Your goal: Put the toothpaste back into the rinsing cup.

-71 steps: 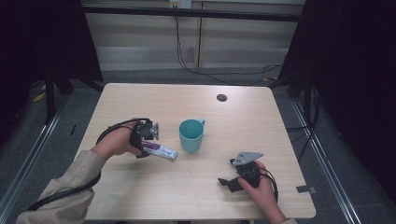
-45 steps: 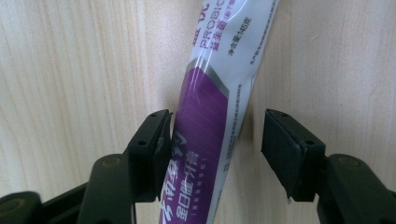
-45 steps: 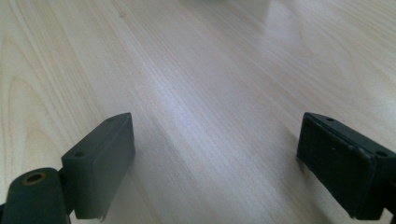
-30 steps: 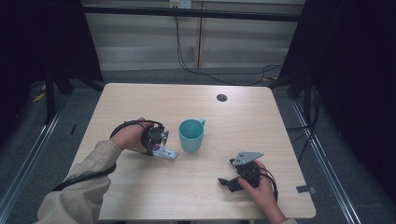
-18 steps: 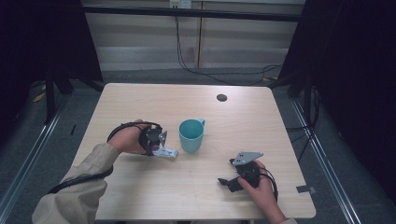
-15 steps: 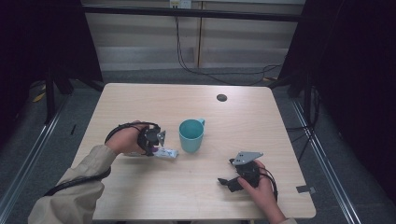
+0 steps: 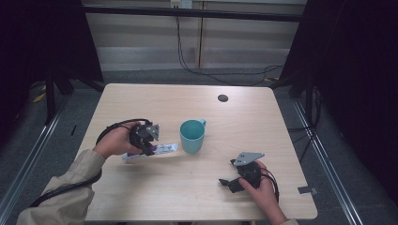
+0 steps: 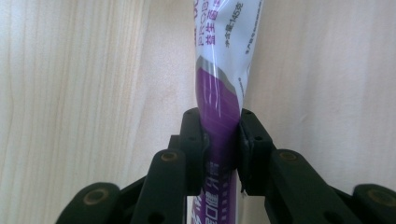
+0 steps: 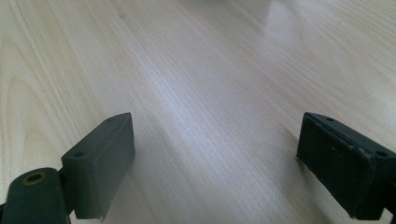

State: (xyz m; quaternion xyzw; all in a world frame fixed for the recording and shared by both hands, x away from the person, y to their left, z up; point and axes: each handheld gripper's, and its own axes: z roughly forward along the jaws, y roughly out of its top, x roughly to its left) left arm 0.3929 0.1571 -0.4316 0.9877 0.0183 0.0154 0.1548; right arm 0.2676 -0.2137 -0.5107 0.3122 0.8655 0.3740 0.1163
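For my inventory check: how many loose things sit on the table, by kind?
Tube: 1, purple and white, clamped in the left tongs
Cup: 1, teal
Disc: 1, small and dark, possibly a hole in the table
Total: 3

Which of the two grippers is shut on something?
The left gripper, pinching the purple-and-white tube beside the teal mug. The right gripper stands open over bare table.
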